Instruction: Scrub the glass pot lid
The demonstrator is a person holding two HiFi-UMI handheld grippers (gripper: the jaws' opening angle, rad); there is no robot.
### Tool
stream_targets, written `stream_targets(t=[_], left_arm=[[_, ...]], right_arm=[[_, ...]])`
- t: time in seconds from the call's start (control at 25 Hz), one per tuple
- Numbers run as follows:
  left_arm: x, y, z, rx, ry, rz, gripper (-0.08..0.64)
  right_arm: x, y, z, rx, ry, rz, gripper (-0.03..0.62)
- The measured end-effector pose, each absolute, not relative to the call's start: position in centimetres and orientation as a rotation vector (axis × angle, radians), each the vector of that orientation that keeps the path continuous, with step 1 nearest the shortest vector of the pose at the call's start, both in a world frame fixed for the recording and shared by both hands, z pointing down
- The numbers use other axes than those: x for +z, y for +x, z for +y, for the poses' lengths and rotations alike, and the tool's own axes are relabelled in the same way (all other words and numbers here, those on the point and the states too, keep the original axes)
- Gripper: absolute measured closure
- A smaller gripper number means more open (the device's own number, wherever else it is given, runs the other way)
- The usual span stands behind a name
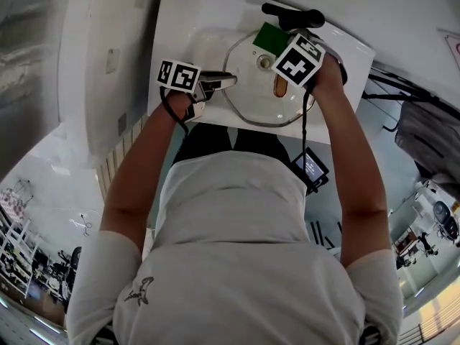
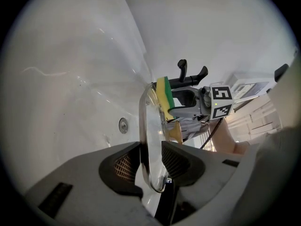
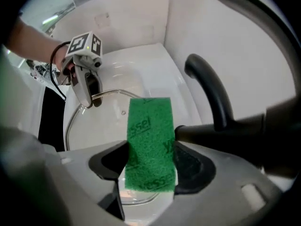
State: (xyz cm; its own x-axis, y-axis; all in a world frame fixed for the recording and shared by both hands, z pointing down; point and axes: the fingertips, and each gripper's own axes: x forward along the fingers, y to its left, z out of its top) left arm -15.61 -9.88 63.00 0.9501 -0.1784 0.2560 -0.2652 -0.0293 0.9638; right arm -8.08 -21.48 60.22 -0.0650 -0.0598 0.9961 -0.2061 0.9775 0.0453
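Note:
The glass pot lid (image 1: 251, 95) is held over the white sink (image 1: 180, 20), its metal rim clamped on the left by my left gripper (image 1: 224, 82). In the left gripper view the lid (image 2: 149, 126) stands edge-on between the pads, with my left gripper (image 2: 151, 161) shut on it. My right gripper (image 3: 150, 166) is shut on a green-and-yellow sponge (image 3: 149, 140), green face toward its camera. In the head view the sponge (image 1: 269, 37) lies at the lid's far edge, beside the right gripper (image 1: 279, 49). The sponge (image 2: 164, 98) meets the lid's top rim.
A black faucet (image 1: 291, 16) stands at the sink's back edge, close to the right gripper; it also fills the right side of the right gripper view as the faucet (image 3: 211, 93). An overflow hole (image 2: 123, 125) sits in the basin wall. A small screen device (image 1: 311, 167) hangs by a cable.

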Motion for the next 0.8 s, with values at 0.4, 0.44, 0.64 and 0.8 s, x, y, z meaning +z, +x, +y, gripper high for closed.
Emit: stream_targets(t=[0.4,0.44,0.64,0.8], left_arm=[[62.9,-15.7,-10.0,0.069,1.611,-0.348,0.424],[62.9,-15.6,-9.9,0.069,1.611,-0.348,0.425],[63.0,-15.6,-9.9,0.068,1.612,-0.347,0.425],[63.0,-15.7,-9.8,0.069,1.617,-0.344,0.425]], right_arm=[[60.3,-13.6,-18.8,0.079,0.128,-1.693,0.298],[60.3,-14.0,-18.5,0.075,0.122,-1.700,0.298],[60.5,-16.1,-16.4,0.094,0.104,-1.740,0.298],[60.2,-16.7,-14.4,0.201,0.147,-1.795,0.298]])
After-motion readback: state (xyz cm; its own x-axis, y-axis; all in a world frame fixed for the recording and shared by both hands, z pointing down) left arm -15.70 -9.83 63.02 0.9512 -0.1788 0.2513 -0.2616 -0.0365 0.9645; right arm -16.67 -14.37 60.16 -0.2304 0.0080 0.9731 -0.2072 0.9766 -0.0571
